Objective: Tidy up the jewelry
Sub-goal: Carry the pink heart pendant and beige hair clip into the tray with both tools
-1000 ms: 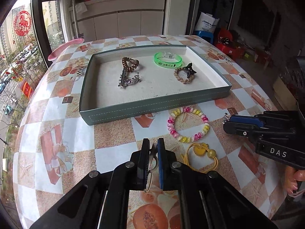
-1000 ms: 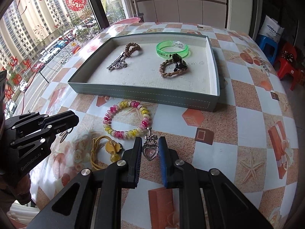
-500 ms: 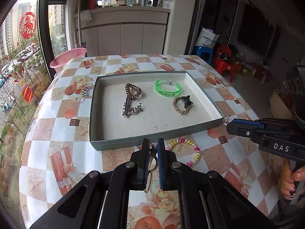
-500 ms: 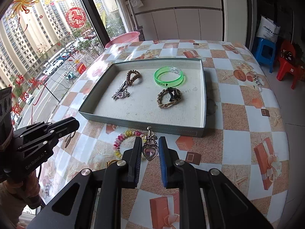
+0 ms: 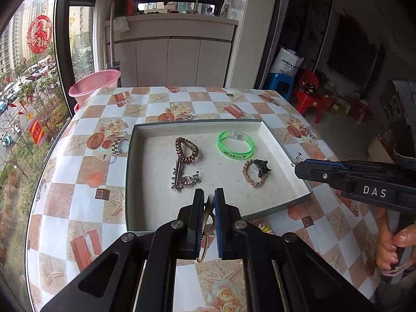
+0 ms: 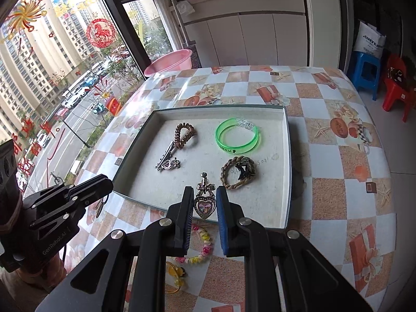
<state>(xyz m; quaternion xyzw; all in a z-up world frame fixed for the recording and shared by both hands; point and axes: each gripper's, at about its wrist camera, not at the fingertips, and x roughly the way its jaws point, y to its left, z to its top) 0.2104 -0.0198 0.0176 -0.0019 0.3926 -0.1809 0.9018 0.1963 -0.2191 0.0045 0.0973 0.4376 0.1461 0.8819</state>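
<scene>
At the bottom centre of the frame, a thin metal earring point(image 5: 208, 208) is pinched between the jaws of the left hand-held gripper point(image 5: 208, 195). Beyond it, a grey tray point(image 5: 130, 182) on the chequered worktop point(image 5: 78, 169) is seen holding a green bangle point(image 5: 236, 147), a braided band point(image 5: 256, 173) and a brown coil tie point(image 5: 186, 149). The right hand-held gripper point(image 5: 297, 163) is seen entering from the right edge.

– Where did the left gripper point(image 5: 208, 202) sit?
– Tilted downward toward twelve o'clock, its jaws clamped almost together.
– The right gripper point(image 6: 204, 200)?
– Pitched down likewise, jaws narrowly closed, with a hand point(image 5: 390, 244) gripping its handle at four o'clock.
</scene>
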